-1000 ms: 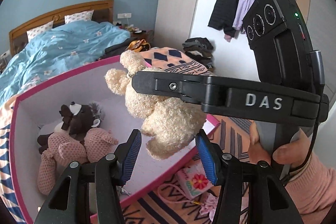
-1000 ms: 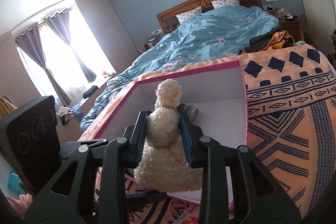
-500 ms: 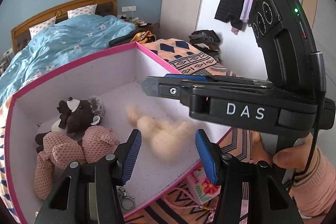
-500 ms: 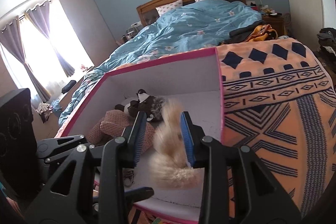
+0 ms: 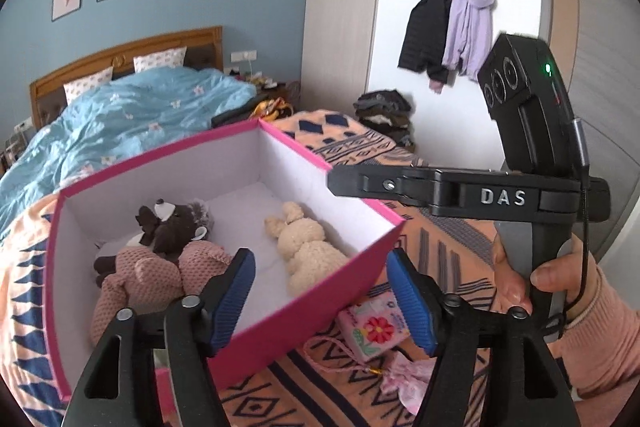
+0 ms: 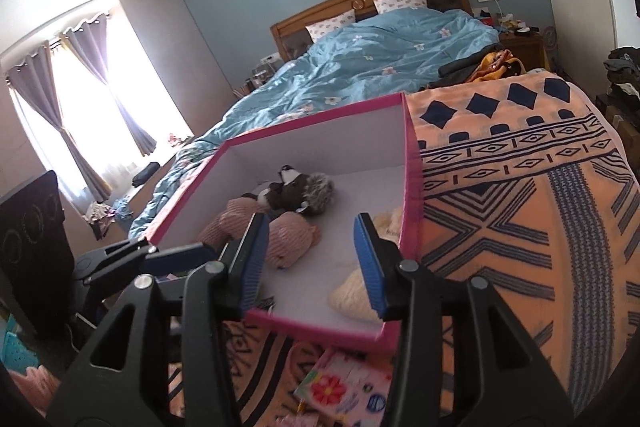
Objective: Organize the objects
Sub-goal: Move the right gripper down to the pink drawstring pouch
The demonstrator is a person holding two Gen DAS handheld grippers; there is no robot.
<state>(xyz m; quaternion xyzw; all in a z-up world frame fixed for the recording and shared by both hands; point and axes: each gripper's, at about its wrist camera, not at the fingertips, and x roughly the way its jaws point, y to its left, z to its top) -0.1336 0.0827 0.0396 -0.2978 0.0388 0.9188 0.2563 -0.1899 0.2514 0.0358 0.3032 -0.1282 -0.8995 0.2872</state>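
A pink box [image 5: 320,303] with a white inside stands on the patterned blanket. In it a cream plush bunny [image 5: 304,247] lies on its side, beside a brown plush [image 5: 172,223] and a pink knitted plush [image 5: 156,275]. My left gripper [image 5: 322,295] hovers at the box's near wall, jaws opening, pads touching nothing. My right gripper [image 6: 311,263] hangs over the box's near edge with its jaws opening and nothing between them. The cream bunny [image 6: 352,297] lies below, partly hidden behind the right finger. A hand [image 5: 540,275] holds the right gripper's handle.
A small floral pouch [image 5: 372,327] with a pink cord lies on the orange and navy blanket [image 6: 520,227] just in front of the box. Behind is a bed with a blue duvet [image 6: 380,67]. Coats [image 5: 452,23] hang on the wall above a clothes pile [image 5: 384,111].
The right gripper let go of the cream bunny, which dropped into the box and now lies there. Both grippers' jaws have spread wider, and both have drawn back from the box.
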